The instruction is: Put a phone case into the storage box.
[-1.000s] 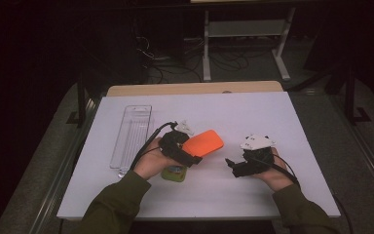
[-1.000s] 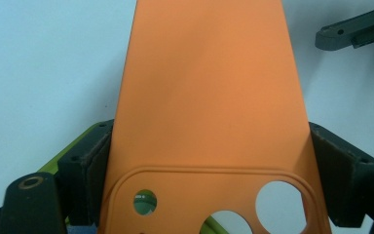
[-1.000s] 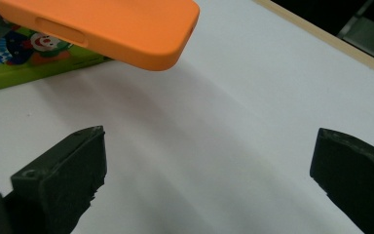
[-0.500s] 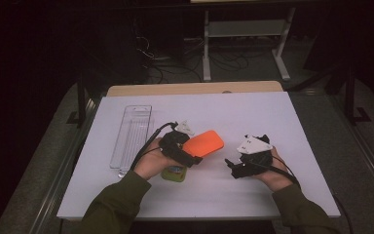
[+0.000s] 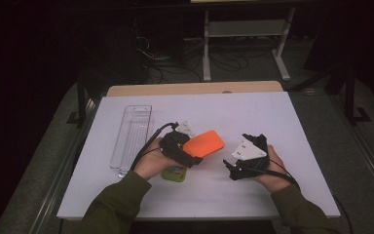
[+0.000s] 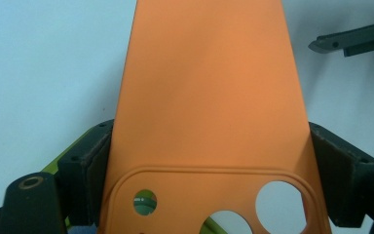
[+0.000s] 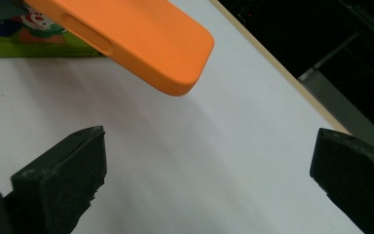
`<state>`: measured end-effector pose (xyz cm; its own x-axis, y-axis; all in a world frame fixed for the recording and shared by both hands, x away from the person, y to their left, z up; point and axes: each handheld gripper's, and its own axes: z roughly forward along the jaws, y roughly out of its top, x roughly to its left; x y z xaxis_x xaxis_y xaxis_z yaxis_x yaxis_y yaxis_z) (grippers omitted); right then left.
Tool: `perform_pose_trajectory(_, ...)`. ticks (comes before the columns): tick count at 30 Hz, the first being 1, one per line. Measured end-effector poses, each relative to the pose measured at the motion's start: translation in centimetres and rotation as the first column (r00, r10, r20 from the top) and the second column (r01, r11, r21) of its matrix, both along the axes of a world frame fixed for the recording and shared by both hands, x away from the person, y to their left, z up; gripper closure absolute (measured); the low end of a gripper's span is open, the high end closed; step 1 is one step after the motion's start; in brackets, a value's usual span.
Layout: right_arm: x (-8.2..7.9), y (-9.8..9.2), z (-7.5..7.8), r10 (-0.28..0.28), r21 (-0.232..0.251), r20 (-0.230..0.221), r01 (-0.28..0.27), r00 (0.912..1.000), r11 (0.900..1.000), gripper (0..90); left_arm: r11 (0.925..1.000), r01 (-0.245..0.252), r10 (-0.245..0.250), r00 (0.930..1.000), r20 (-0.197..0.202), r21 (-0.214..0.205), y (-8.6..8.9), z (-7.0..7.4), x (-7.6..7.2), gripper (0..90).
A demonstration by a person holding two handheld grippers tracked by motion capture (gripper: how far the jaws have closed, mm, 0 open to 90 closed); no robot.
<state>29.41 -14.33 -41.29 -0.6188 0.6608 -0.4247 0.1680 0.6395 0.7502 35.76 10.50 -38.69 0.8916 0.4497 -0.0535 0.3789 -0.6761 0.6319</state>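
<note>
Little is changing over the last second: the left gripper (image 5: 191, 155) is still clamping its jaws on the orange phone case (image 5: 204, 143), holding it above the counter (image 5: 272, 117). The right gripper (image 5: 230, 168) is edging slightly nearer with jaws spread wide and empty, likely readying to take the case's free end.

Lighting's pretty uneven: my white counter (image 5: 253, 112) is lit bright from above while everything behind it sinks into near black. The high view looks soft and a bit grainy. In my left gripper view the orange case (image 6: 209, 97) is evenly lit but blurry up close. In my right gripper view it throws a soft shadow on the counter, and the jaws are dark and fuzzy.
</note>
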Motion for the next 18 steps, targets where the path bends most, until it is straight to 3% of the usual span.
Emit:
perform_pose_trajectory(5,-0.2,0.4,-0.2,0.016,-0.054,0.033,-0.014,0.9993,0.9984,0.0,0.9996,-0.02,0.019,0.9998,-0.003,-0.023,-0.2,-0.1,-0.2,15.6)
perform_pose_trajectory(6,-0.2,0.5,-0.3,0.024,-0.084,0.051,-0.02,0.9984,0.9963,0.0,0.9996,-0.019,0.019,0.9998,-0.003,-0.022,-0.2,-0.1,-0.1,15.6)
perform_pose_trajectory(11,-0.5,1.0,-0.5,0.047,-0.144,0.098,-0.032,0.9941,0.9891,0.0,0.9994,-0.021,0.021,0.9998,-0.004,-0.026,-0.2,-0.1,-0.2,15.6)
perform_pose_trajectory(18,-0.8,1.5,-0.7,0.074,-0.208,0.159,-0.04,0.9845,0.9774,0.0,0.9996,-0.02,0.02,0.9998,-0.005,-0.022,-0.2,-0.1,-0.2,15.6)
